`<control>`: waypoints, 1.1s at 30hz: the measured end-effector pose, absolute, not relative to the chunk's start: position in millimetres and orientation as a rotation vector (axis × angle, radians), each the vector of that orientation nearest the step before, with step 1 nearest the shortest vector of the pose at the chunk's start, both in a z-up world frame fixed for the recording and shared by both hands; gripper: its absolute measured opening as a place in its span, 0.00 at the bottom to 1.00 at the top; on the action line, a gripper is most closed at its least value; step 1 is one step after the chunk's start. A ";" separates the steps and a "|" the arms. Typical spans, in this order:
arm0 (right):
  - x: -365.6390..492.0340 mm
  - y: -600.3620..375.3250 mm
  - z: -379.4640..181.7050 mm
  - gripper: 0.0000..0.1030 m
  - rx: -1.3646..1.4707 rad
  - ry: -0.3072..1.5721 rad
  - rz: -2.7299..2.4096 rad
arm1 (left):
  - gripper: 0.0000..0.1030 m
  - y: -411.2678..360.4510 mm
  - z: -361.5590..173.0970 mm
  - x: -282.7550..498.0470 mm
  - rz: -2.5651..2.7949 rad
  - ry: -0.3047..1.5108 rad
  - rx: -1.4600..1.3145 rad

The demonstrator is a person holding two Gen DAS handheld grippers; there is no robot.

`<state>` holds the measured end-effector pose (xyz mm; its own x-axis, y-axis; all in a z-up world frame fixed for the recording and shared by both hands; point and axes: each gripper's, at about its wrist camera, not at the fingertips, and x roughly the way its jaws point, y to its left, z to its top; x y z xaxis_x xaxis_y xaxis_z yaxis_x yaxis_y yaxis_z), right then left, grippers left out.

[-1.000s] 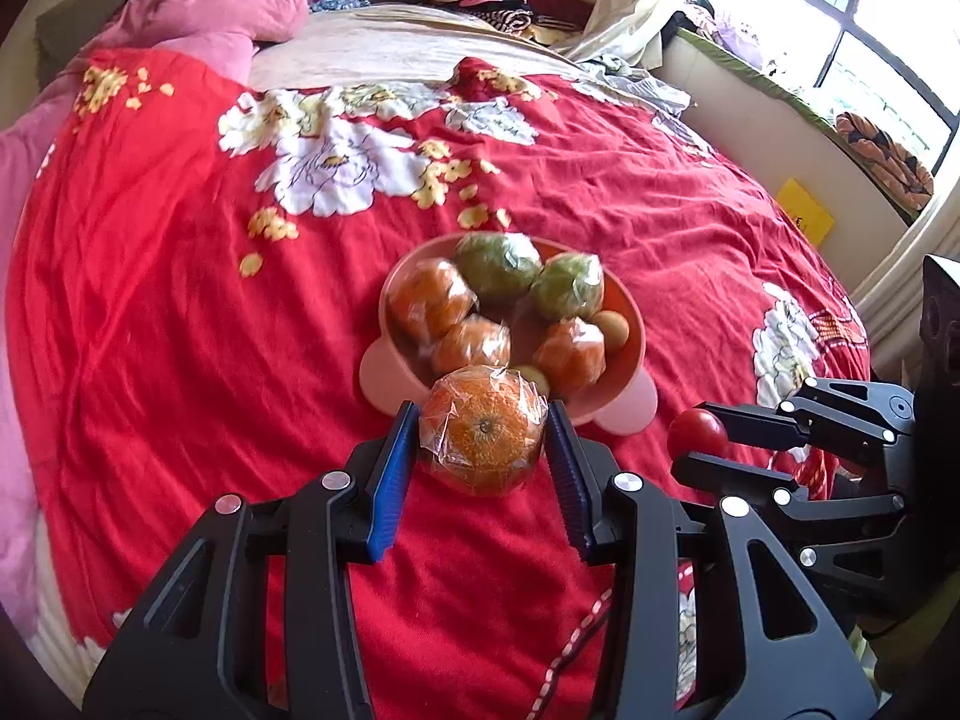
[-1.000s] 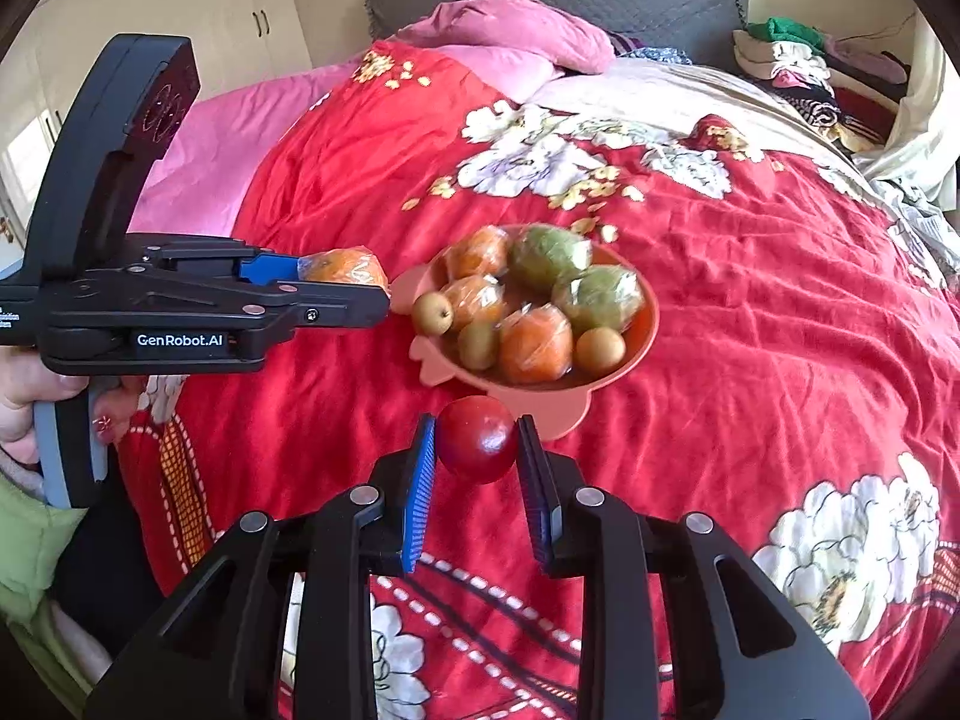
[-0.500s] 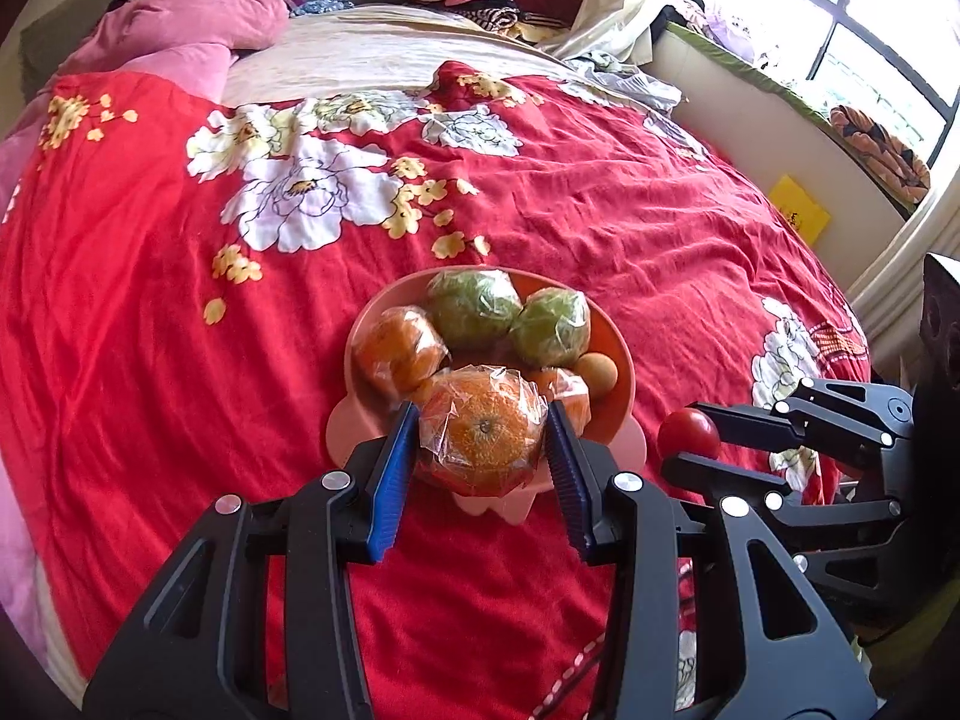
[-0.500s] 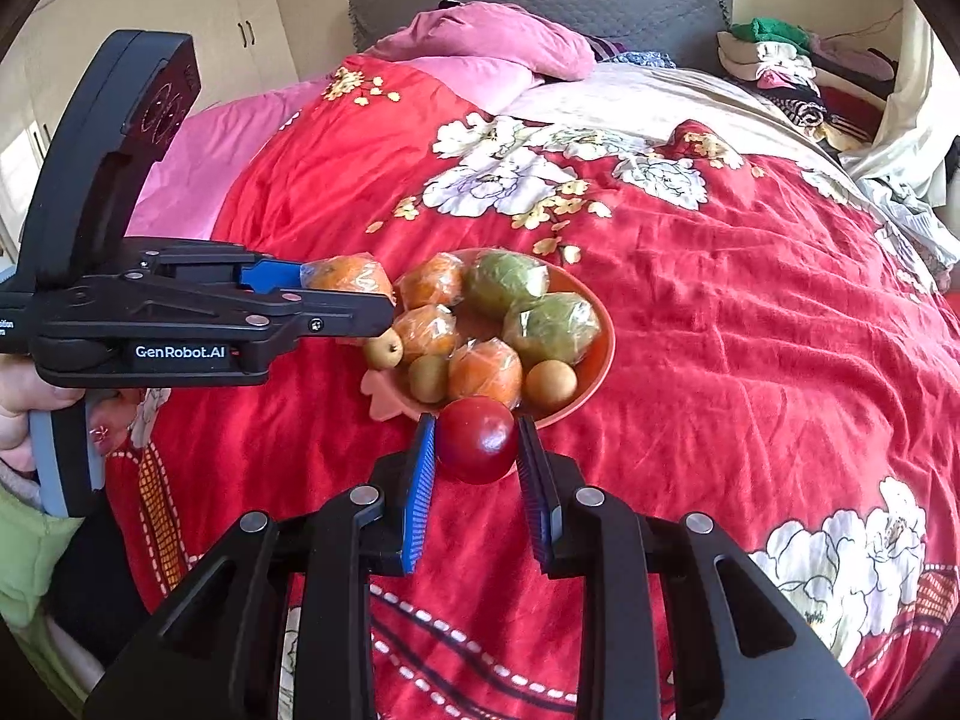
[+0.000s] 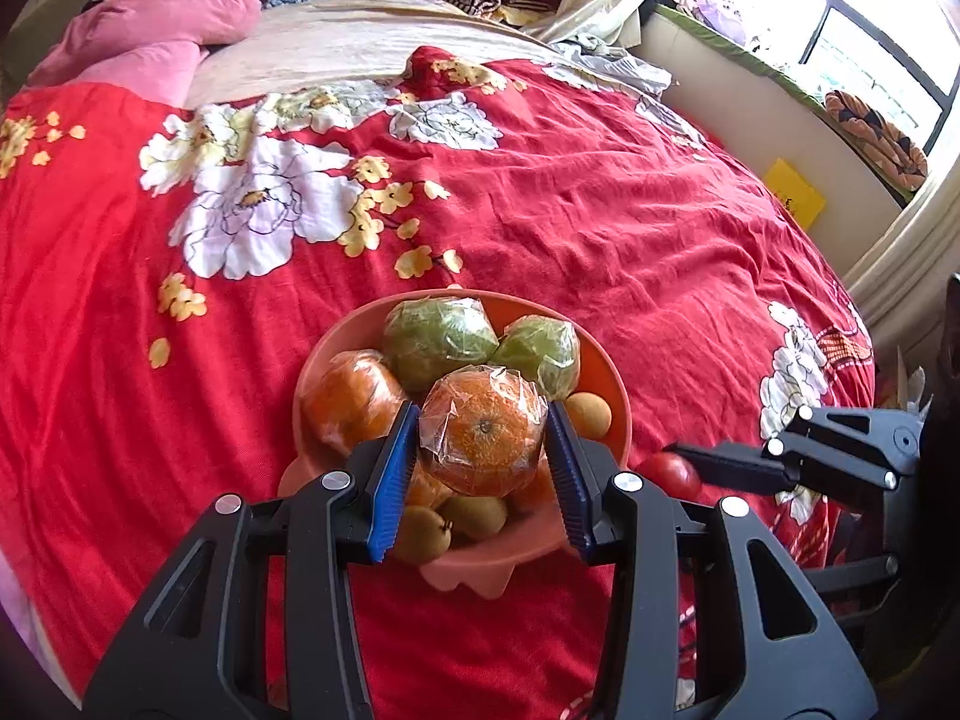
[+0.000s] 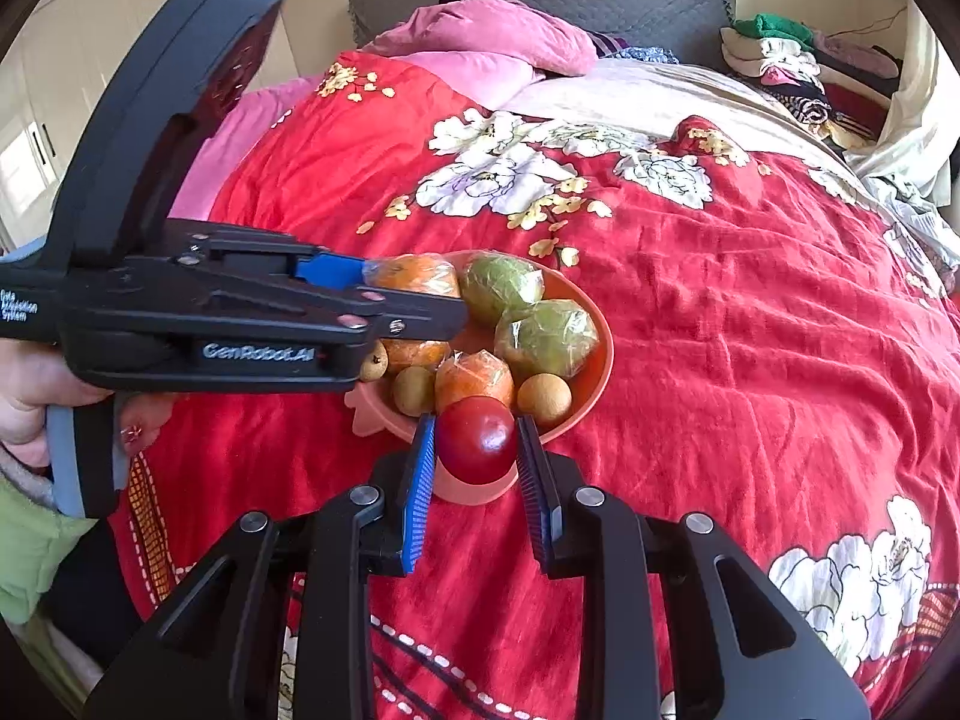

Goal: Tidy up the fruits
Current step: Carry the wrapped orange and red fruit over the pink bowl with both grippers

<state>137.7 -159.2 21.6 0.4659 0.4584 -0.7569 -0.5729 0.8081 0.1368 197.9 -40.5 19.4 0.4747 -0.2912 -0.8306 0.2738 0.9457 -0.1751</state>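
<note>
An orange-pink bowl [image 5: 612, 372] [image 6: 594, 372] on the red bed cover holds wrapped oranges, two wrapped green fruits [image 5: 438, 339] and small brown fruits. My left gripper [image 5: 483, 450] is shut on a plastic-wrapped orange [image 5: 483, 435], held just above the fruit in the bowl. From the right wrist view that same wrapped orange [image 6: 414, 276] hangs over the bowl's left side. My right gripper [image 6: 477, 450] is shut on a small red fruit [image 6: 477, 438] at the bowl's near rim; the left wrist view shows the red fruit [image 5: 669, 474] just right of the bowl.
The red floral cover [image 5: 600, 210] spreads all around the bowl. Pink pillows [image 6: 480, 42] and a grey headboard lie at the far end, with folded clothes [image 6: 774, 60] stacked at the back right. A hand [image 6: 36, 384] grips the left tool's handle.
Both grippers have moved forward toward the bowl. The wrapped orange now hangs over the bowl instead of in front of it, and the red fruit has come up to the near rim.
</note>
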 end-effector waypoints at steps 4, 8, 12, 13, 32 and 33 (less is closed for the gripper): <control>138.9 -153.5 18.2 0.25 -0.150 0.887 0.651 | 0.33 -43.2 15.0 206.5 -0.351 1.036 -0.023; 140.4 -147.9 15.3 0.25 -0.152 0.890 0.666 | 0.33 -43.2 11.1 212.2 -0.356 1.050 -0.040; 142.4 -144.4 13.9 0.25 -0.153 0.892 0.676 | 0.33 -43.3 8.1 213.8 -0.364 1.058 -0.051; 142.9 -144.0 13.3 0.25 -0.154 0.891 0.674 | 0.33 -43.4 7.0 214.1 -0.363 1.061 -0.051; 142.7 -130.9 0.9 0.25 -0.139 0.882 0.694 | 0.34 -39.4 3.0 219.1 -0.367 1.065 -0.081; 143.0 -129.8 0.8 0.25 -0.140 0.879 0.695 | 0.34 -39.4 2.9 218.8 -0.367 1.065 -0.082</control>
<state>143.0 -129.8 0.8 0.4364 0.5014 -0.7471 -0.6116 0.7743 0.1624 218.8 -39.4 2.9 0.4299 -0.3329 -0.8392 0.2543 0.9366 -0.2413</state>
